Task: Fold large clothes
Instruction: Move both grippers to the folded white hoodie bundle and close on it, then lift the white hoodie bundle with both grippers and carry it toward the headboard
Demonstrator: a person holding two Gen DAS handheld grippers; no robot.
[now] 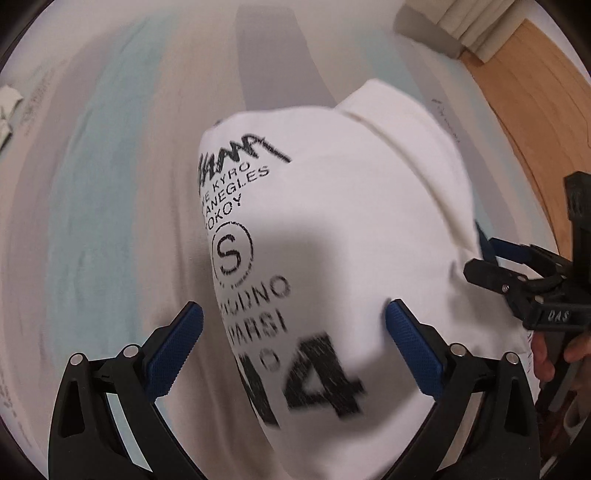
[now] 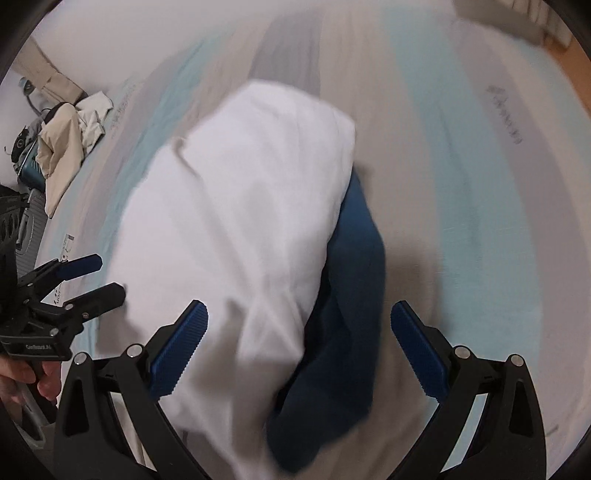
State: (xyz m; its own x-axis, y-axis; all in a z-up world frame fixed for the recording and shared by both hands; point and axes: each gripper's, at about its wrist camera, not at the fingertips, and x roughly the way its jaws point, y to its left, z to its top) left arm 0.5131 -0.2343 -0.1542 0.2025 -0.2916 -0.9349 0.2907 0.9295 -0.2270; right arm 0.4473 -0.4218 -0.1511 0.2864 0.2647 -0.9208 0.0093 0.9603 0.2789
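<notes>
A folded white garment (image 1: 351, 221) with black printed lettering lies on a striped pale blue and beige sheet (image 1: 92, 221). My left gripper (image 1: 294, 314) hovers over its near end, open, with the blue pads straddling the print and nothing pinched. In the right wrist view the same white garment (image 2: 240, 221) shows its plain side, with a dark blue fabric part (image 2: 343, 332) sticking out from under its right edge. My right gripper (image 2: 299, 314) is open above both. Each gripper also appears in the other's view, the right gripper (image 1: 476, 253) and the left gripper (image 2: 99, 277).
A heap of beige clothes (image 2: 62, 147) sits at the sheet's far left edge. Wooden floor (image 1: 535, 129) and a pale curtain (image 1: 461, 26) lie beyond the right edge. A hand (image 2: 22, 373) grips the left tool's handle. The sheet (image 2: 480, 184) stretches bare around the garment.
</notes>
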